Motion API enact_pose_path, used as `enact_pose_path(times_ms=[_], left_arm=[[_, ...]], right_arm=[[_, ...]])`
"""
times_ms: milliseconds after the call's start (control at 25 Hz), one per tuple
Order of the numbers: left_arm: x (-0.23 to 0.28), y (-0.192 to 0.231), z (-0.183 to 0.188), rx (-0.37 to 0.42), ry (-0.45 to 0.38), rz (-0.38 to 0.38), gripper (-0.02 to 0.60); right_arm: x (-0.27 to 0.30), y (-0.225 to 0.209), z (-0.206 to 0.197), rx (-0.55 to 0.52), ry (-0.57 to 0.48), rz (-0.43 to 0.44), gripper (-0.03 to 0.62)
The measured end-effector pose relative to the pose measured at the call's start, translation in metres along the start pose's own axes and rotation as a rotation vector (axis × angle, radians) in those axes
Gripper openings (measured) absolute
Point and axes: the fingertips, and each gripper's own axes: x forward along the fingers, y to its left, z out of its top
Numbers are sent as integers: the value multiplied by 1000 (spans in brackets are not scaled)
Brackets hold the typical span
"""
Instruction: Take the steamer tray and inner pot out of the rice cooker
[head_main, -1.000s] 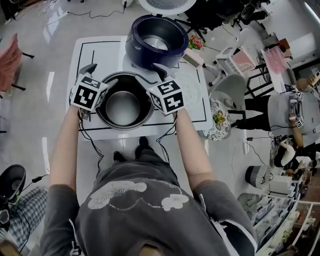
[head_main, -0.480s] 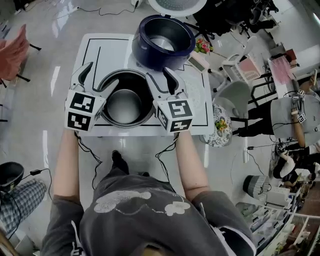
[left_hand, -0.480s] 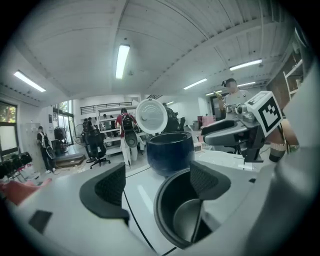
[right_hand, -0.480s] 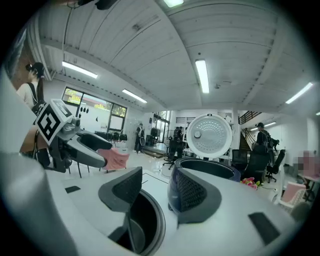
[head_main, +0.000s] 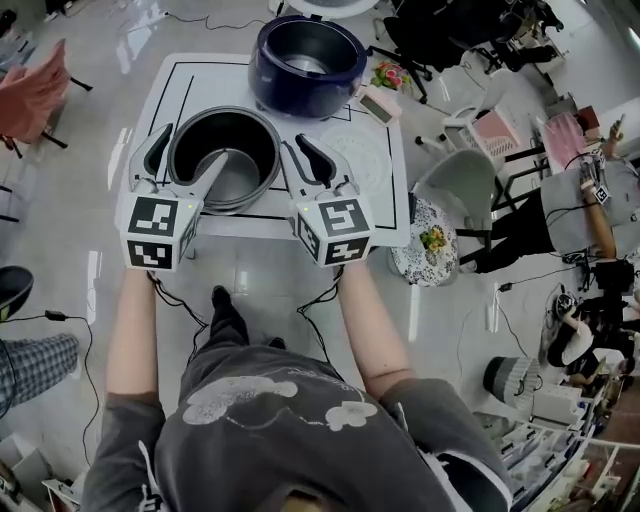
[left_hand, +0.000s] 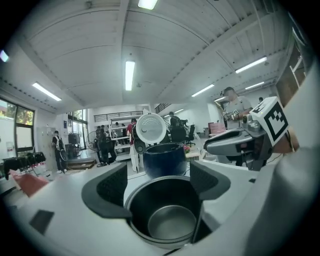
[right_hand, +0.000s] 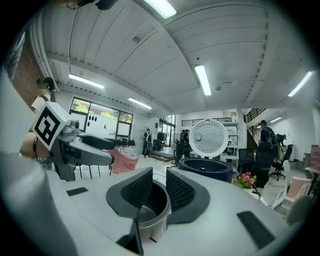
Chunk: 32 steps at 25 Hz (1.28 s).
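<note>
The dark metal inner pot (head_main: 222, 158) stands on the white table (head_main: 385, 215), in front of the dark blue rice cooker (head_main: 308, 52). A white perforated steamer tray (head_main: 358, 152) lies flat to the pot's right. My left gripper (head_main: 195, 142) is open and held wide above the pot's near-left rim, touching nothing; in the left gripper view the pot (left_hand: 172, 225) shows between and below the jaws. My right gripper (head_main: 293, 142) hangs beside the pot's right edge. Its jaws have just been closing to a narrow gap with nothing between them, and the pot (right_hand: 150, 215) sits behind them.
The cooker's white lid (right_hand: 208, 139) stands open behind the cooker body (right_hand: 205, 167). A small flower bunch (head_main: 385, 77) sits at the table's far right corner. A grey chair (head_main: 445, 180) and a patterned stool (head_main: 430, 240) stand right of the table. People stand further off.
Both grippers have drawn back toward me and lifted away from the pot's rim. The right jaws have narrowed. The pot stays on the table.
</note>
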Motion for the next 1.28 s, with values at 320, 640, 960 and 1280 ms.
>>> enact_pose_path(times_ms=[320, 640, 960, 1280], left_arm=[[-42, -60, -4, -74, 29, 34, 255], [-68, -102, -27, -108, 41, 102, 52], [-87, -138, -44, -142, 91, 75, 8], [-113, -155, -51, -146, 116, 63, 6]], right_arm=[[-65, -2, 10, 4, -17, 23, 52], [-116, 4, -9, 23, 9, 57, 28], [-149, 3, -30, 16, 61, 48, 28], [-175, 15, -41, 37, 80, 70, 28]])
